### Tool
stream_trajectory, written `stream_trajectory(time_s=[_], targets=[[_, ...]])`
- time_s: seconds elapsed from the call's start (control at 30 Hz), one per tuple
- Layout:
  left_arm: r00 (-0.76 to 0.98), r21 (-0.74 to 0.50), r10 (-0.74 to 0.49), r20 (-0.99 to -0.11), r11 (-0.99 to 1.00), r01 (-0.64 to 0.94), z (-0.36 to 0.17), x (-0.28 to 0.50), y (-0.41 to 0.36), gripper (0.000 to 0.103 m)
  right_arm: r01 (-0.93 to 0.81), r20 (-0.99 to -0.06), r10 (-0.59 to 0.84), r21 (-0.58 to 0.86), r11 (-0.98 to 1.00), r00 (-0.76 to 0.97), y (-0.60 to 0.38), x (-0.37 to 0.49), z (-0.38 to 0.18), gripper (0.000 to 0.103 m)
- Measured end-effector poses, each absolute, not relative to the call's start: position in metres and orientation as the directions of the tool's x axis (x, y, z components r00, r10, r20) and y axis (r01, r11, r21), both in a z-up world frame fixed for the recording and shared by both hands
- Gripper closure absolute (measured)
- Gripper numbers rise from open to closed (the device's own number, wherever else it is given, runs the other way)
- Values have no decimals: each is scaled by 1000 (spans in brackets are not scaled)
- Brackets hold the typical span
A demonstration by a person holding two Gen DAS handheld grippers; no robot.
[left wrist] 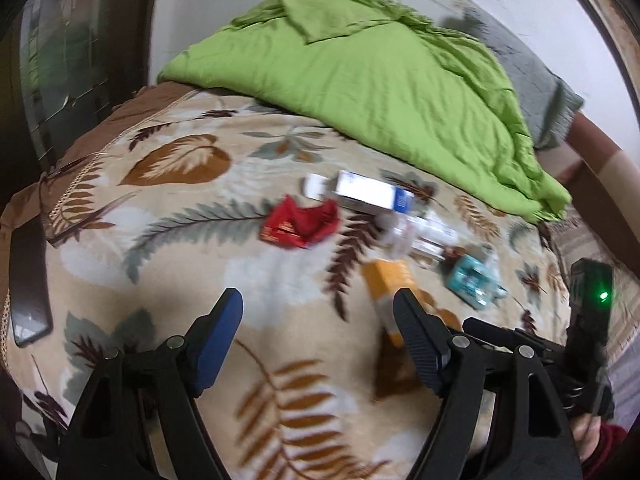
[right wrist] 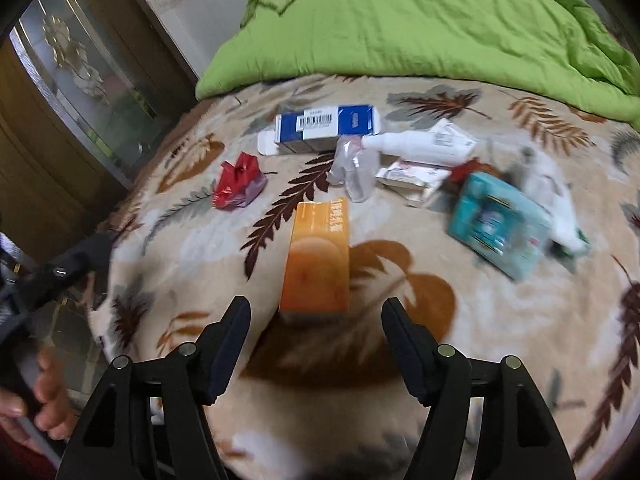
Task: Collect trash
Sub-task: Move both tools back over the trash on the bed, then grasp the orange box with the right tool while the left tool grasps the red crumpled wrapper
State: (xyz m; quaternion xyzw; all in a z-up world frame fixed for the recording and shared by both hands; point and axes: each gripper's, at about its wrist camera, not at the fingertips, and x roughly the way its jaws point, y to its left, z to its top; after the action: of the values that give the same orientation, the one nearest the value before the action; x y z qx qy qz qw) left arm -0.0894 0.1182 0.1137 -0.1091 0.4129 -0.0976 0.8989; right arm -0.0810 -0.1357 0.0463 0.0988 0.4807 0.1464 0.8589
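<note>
Right wrist view: right gripper (right wrist: 316, 320), wide and empty, just short of the orange box (right wrist: 318, 256), may shove it along the soft blanket (right wrist: 440, 340) instead of pinching.

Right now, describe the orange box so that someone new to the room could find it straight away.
Start at the green quilt heaped on the leaf-patterned blanket. The litter lies in front of it, and the orange box is the piece nearest the right tongs. It alone is orange, lying lengthwise toward them.
</note>
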Motion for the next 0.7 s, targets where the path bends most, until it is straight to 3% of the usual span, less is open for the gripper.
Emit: stream_trajectory(time_s=[0.23,0.33,0.7], targets=[[620,-302,-257,-741,953,34,100,-43,138,24,-136,-851,249,209,968,462,-110,-46,10,32],[602,-310,-270,-751,950,39,91,-21,133,24,-133,-852,239,200,971,466,-114,-45,6,50],[546,-255,-255,-798,964,79,52,36,94,24,-90,-791,319,321,943,522,-178,-93,19,51]])
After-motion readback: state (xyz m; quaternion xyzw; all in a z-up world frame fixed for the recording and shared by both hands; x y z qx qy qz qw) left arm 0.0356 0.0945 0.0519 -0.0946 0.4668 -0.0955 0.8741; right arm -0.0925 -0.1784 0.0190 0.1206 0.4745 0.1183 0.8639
